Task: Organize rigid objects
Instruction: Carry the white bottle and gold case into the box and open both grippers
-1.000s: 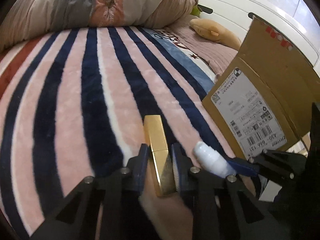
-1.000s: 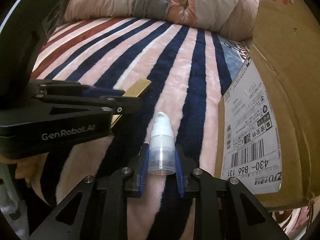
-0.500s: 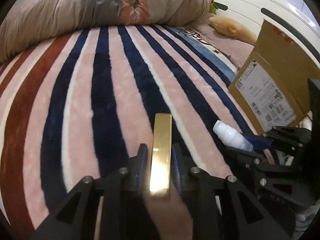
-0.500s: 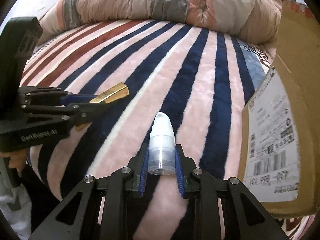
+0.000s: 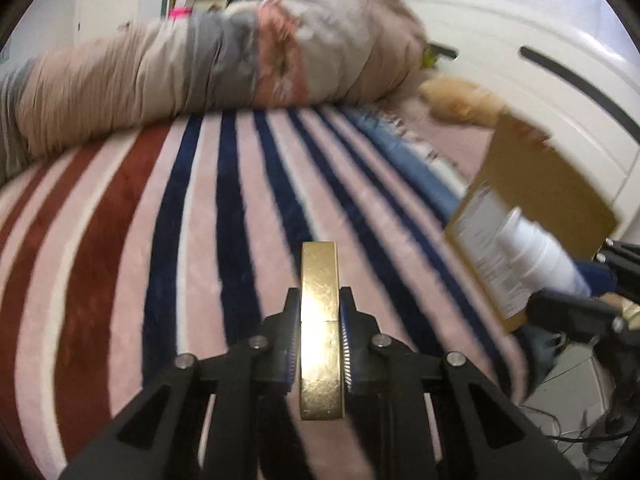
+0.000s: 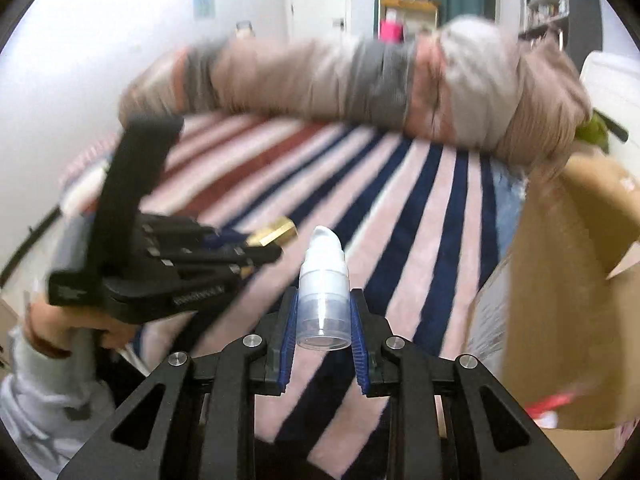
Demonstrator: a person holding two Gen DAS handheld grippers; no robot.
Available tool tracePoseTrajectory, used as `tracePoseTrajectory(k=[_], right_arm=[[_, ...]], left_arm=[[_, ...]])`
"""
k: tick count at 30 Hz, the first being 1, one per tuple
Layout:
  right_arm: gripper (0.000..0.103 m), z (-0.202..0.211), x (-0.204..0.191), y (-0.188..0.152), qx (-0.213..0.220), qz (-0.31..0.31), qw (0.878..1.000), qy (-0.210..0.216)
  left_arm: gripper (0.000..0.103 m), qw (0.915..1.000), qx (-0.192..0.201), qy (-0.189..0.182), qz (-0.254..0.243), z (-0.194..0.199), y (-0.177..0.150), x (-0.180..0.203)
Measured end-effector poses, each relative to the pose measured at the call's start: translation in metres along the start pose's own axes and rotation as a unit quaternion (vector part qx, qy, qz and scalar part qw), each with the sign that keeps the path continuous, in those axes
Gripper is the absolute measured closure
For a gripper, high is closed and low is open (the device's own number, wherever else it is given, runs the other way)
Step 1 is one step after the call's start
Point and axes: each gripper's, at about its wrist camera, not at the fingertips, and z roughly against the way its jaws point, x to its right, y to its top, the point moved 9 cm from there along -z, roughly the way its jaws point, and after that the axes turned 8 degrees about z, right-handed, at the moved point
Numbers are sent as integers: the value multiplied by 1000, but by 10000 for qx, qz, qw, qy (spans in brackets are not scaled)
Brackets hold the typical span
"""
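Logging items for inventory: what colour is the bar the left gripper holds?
Shiny gold bar; clearest in the left wrist view.

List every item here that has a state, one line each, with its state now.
Left gripper: shut on the gold bar, held above the blanket.
Gold bar: clamped, pointing forward.
Right gripper: shut on the white bottle.
White bottle: clamped, cap on, tip forward.
Cardboard box: open, flaps up.
Striped blanket: spread flat.

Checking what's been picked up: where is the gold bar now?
The gold bar is clamped in the left gripper, above the striped blanket; in the right wrist view it shows left of the white bottle.
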Motion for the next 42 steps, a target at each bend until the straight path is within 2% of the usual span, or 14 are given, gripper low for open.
tracePoseTrajectory(k=[2, 5, 8, 10, 14, 18, 23, 31, 42], right_arm=[[83, 34, 12, 11, 341, -10, 9994, -116], [83, 71, 42, 14, 586, -145, 9974, -400], [83, 102, 85, 1, 627, -447, 9940, -772], [83, 113, 116, -17, 491, -695, 9912, -1011], [83, 116, 157, -52, 244, -994, 9880, -1154], [83, 97, 178, -72, 1, -1121, 9861, -1224], [83, 87, 190, -84, -57, -1223, 9859, -1142], [82, 90, 189, -95, 36, -1428, 9844, -1028], [82, 91, 187, -95, 52, -1448, 9846, -975]], left_arm=[[88, 9996, 224, -35, -158, 22, 17, 19], [88, 9979, 478, -250, -362, 47, 40, 55], [88, 9946, 658, -487, -644, 63, 62, 99], [88, 9924, 689, -667, -776, 69, 71, 126], [88, 9866, 607, -945, -1181, 58, 88, 189], [88, 9830, 133, -1099, -1462, 29, 85, 234], [88, 9808, -285, -868, -1723, -1, 69, 255], [88, 9768, -695, -546, -1952, -36, 59, 259], [87, 9771, -696, -348, -1979, -44, 57, 252]])
